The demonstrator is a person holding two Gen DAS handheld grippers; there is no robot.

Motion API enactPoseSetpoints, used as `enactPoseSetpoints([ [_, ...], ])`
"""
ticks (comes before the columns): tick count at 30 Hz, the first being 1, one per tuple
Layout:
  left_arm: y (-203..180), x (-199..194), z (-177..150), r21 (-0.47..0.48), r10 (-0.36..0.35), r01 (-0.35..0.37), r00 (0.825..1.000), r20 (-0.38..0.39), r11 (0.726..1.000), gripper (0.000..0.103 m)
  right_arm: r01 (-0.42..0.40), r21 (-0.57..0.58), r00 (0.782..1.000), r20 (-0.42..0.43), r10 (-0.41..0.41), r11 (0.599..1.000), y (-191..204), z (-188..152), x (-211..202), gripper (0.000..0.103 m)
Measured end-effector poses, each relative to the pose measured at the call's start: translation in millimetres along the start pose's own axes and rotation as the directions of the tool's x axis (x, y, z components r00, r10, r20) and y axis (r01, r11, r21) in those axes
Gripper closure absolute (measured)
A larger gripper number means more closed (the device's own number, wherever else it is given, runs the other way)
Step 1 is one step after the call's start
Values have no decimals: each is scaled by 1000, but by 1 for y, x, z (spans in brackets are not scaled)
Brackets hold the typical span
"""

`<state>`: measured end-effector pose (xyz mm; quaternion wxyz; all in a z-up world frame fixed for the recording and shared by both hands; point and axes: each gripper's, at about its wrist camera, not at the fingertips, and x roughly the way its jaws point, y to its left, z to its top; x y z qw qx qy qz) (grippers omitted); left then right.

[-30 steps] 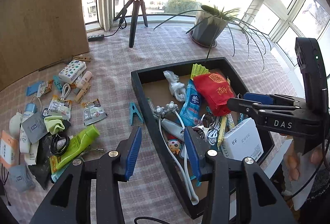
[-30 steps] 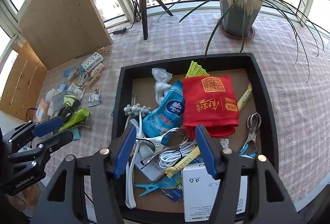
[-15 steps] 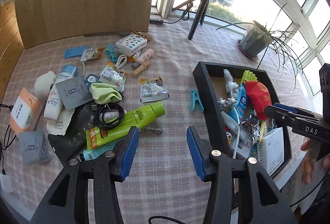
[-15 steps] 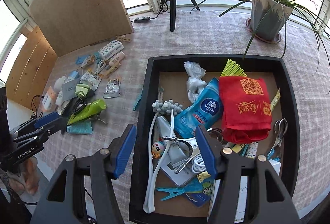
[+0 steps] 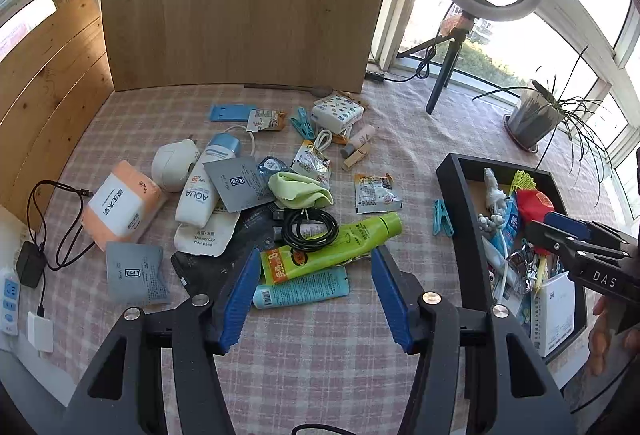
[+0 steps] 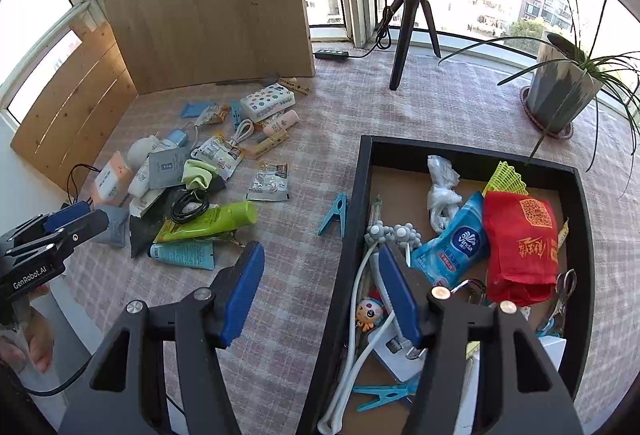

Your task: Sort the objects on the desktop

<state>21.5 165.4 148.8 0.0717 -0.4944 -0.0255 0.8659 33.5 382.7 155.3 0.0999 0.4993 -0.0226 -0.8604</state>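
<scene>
As the loose pile waits beside the black tray [image 5: 450,191]:
Green tube [image 5: 332,249]: on the cloth, soft, slick — pinch mid-body.
Left gripper [image 5: 312,295]: jaws just widened, empty.
Right gripper [image 6: 320,291]: apart — empty.

table [image 5: 320,375] checked cloth | tray [image 6: 352,203], green tube [image 5: 332,247], potted plant [image 6: 560,95]

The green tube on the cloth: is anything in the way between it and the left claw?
Partly. The left claw is open and empty, just short of the green tube. A coiled black cable lies over the tube's middle, and a teal tube lies against its near side.
</scene>
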Motion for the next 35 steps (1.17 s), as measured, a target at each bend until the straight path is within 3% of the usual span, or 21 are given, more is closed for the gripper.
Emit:
enactPoseSetpoints([
  [6,14,4,-11,-28,16,-17,999,-39,999,42,43,-42,999,29,-42,998,29,-11,-2,44],
  [18,40,0,-23,-29,10,-12,997,-74,1000,39,81,5,997,12,-81,997,55,-37,2,44],
  [23,52,-1,-29,-28,25,-27,996,-83,999,33,86,24,996,-2,-86,996,68,-49,5,44],
  [35,81,-3,-38,-17,32,-34,996,-83,999,27,128,28,992,-2,-128,991,101,-64,10,44],
])
